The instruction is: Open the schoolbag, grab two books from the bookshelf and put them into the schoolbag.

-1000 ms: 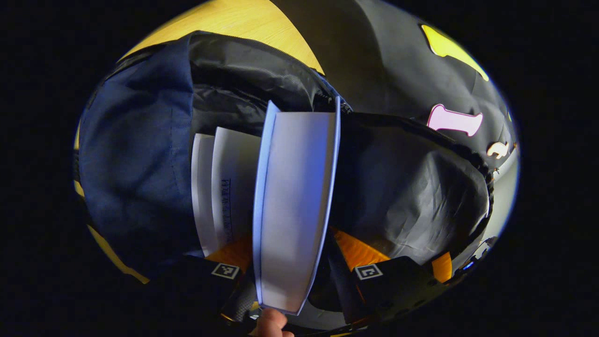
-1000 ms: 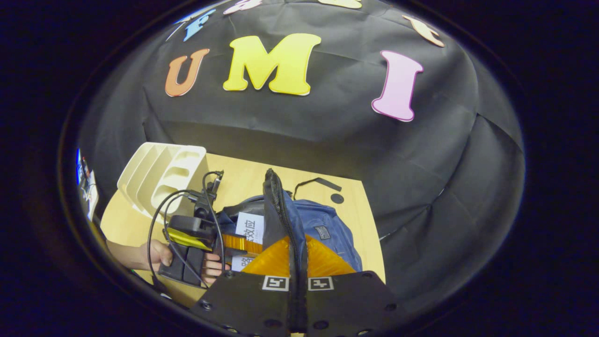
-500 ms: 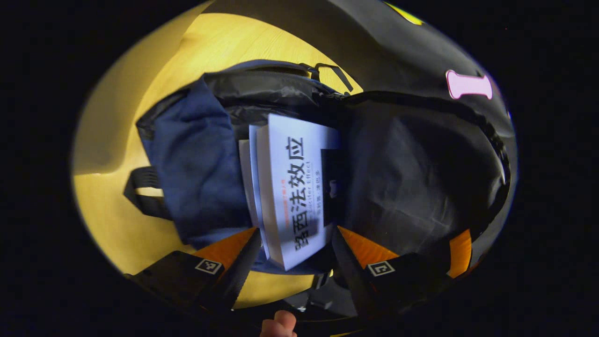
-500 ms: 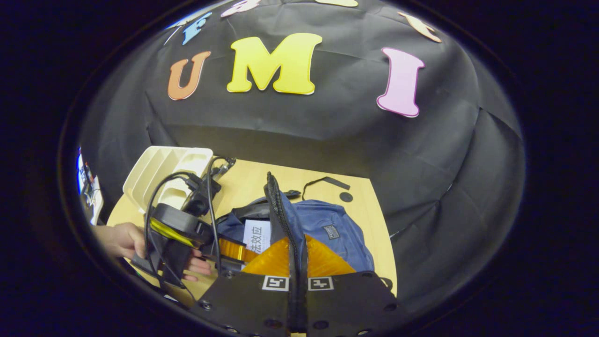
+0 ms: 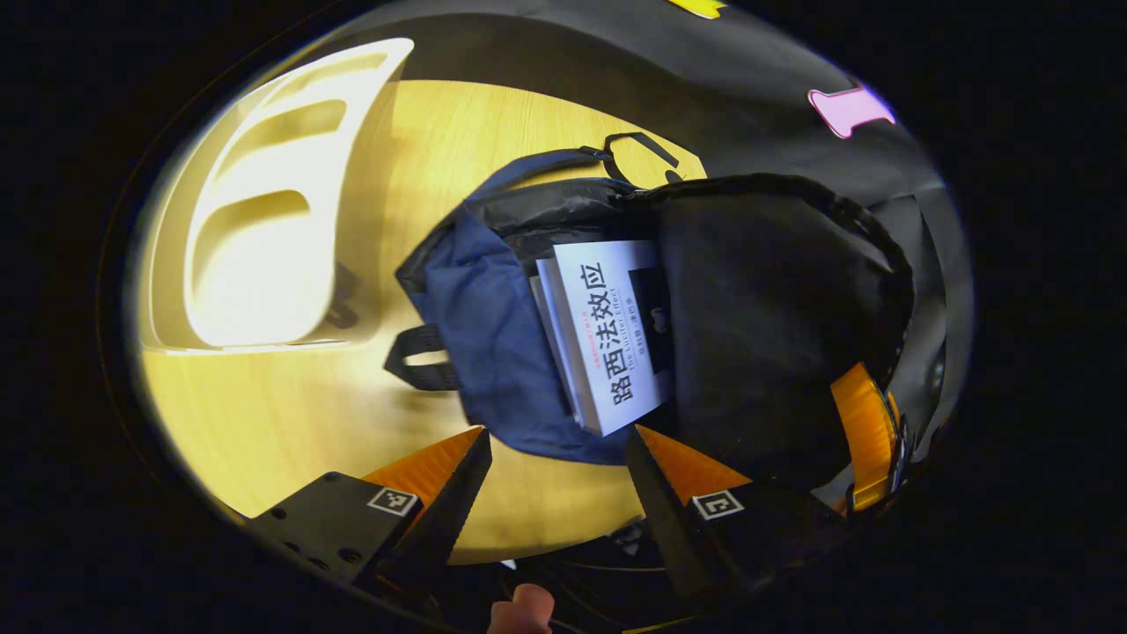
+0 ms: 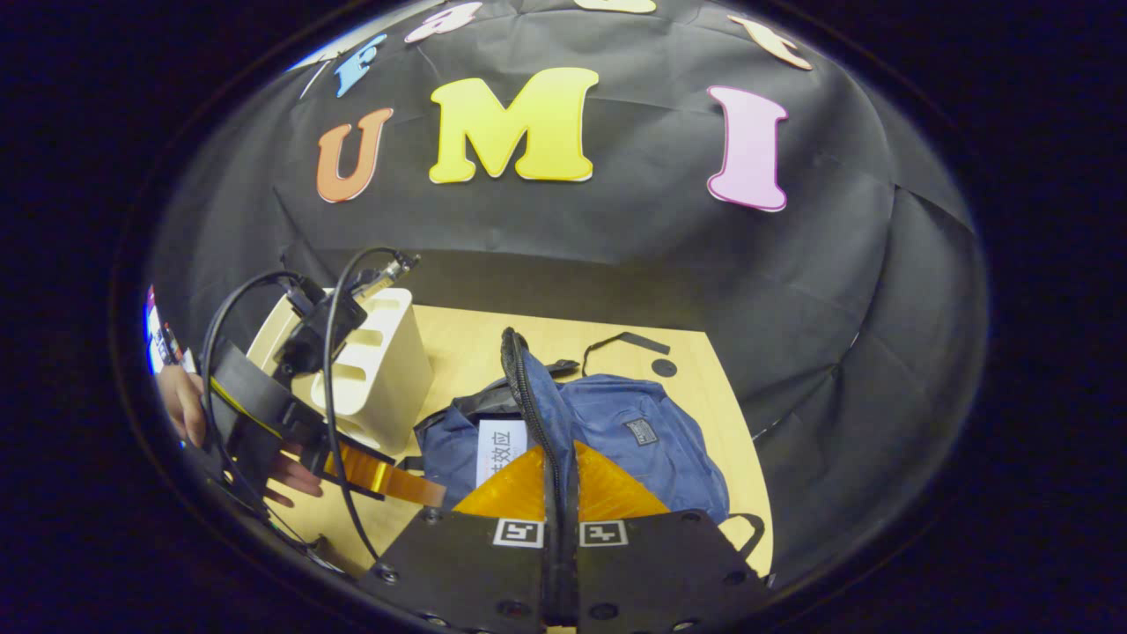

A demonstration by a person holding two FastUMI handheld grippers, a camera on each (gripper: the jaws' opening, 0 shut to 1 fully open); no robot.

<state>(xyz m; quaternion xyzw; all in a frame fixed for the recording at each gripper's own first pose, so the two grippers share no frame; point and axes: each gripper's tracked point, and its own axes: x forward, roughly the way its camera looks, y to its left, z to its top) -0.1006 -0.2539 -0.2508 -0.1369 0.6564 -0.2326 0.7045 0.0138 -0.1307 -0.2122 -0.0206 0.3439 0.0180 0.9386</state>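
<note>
Blue schoolbag (image 5: pixel 480 352) held both books (image 5: pixel 607 330); my left gripper (image 5: pixel 555 458), jaws apart and empty, had just backed off. Right gripper (image 6: pixel 560 493) clamped flap (image 6: pixel 528 387). Loading judged complete.

The left gripper view looks steeply down onto the counter (image 5: pixel 290 414) from above and just short of the schoolbag (image 5: pixel 493 352), facing into the bag's open mouth, with the empty bookshelf (image 5: pixel 255 220) at its upper left. It sits close; the bag takes up the middle of the field.

The right gripper view sits low at the bag's near end and faces forward and somewhat upward, across the counter (image 6: pixel 704 414) toward the booth wall. The schoolbag (image 6: pixel 616 440) lies directly ahead of its jaws.

Both views share the schoolbag, the white book (image 5: pixel 616 335) (image 6: pixel 500 449) inside it, the bookshelf (image 6: pixel 379 370) and the counter. The right gripper view also takes in the left gripper (image 6: pixel 414 484) at lower left.
</note>
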